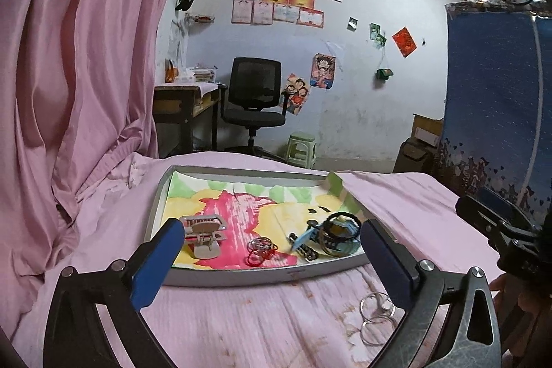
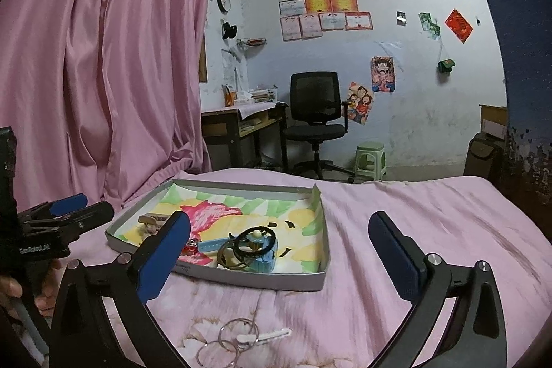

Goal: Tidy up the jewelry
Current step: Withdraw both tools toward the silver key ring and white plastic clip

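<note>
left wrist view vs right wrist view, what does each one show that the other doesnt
Only the left wrist view shows the red bangles in the tray and the right hand-held gripper at its right edge. Only the right wrist view shows the white piece on the silver rings and the left hand-held gripper at its left edge. Both show the tray, the hair clip, the silver rings on the pink bedsheet, and open jaws holding nothing.

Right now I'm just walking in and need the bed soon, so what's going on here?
A person is sorting jewelry on the pink bedspread with a claw in each hand. The left claw and right claw are both wide open and hold nothing. The tray already holds a hair clip, thin bangles and a black hair tie on a blue piece. A bunch of metal rings lies on the bedspread outside the tray.
</note>
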`<act>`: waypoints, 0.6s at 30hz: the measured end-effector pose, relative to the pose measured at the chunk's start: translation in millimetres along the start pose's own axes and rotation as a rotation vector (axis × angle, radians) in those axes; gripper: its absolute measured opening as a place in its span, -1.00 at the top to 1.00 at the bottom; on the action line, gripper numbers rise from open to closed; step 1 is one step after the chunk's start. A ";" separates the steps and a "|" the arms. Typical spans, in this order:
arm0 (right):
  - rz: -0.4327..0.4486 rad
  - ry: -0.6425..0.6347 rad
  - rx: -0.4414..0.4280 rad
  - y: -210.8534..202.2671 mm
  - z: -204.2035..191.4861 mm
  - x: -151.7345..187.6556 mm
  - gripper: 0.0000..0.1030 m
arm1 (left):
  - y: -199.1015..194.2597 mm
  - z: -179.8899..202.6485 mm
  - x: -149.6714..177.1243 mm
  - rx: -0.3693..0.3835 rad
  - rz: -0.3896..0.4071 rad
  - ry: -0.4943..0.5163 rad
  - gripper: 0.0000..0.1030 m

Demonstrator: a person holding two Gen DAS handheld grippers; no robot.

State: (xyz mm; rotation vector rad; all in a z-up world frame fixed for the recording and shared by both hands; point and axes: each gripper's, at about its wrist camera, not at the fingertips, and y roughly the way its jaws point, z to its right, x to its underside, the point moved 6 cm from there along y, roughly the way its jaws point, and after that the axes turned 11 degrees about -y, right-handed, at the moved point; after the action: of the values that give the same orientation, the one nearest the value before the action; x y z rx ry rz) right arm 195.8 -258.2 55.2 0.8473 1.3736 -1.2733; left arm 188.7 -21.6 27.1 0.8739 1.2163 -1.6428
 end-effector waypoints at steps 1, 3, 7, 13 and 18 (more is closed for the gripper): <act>0.002 -0.002 0.002 -2.6 0.4 -0.1 -0.97 | -2.6 1.2 1.2 0.004 0.001 0.001 -0.99; 0.009 -0.009 0.009 -8.0 1.7 -0.3 -0.97 | -7.0 4.0 4.0 0.009 0.001 0.004 -0.99; 0.017 -0.031 0.013 -17.7 1.4 -1.1 -0.97 | -14.7 9.6 10.3 0.017 -0.005 0.016 -0.99; -0.005 -0.070 0.013 -27.5 1.8 5.7 -0.97 | -17.1 14.6 23.8 0.027 -0.055 0.018 -0.99; -0.063 -0.088 0.009 -24.8 5.7 18.7 -0.97 | -7.8 17.6 41.8 0.032 -0.156 0.027 -0.99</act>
State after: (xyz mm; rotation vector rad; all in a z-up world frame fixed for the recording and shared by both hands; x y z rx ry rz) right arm 169.3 -271.1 43.7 0.7506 1.3345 -1.3503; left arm 165.9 -47.7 -3.2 0.8407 1.3073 -1.7841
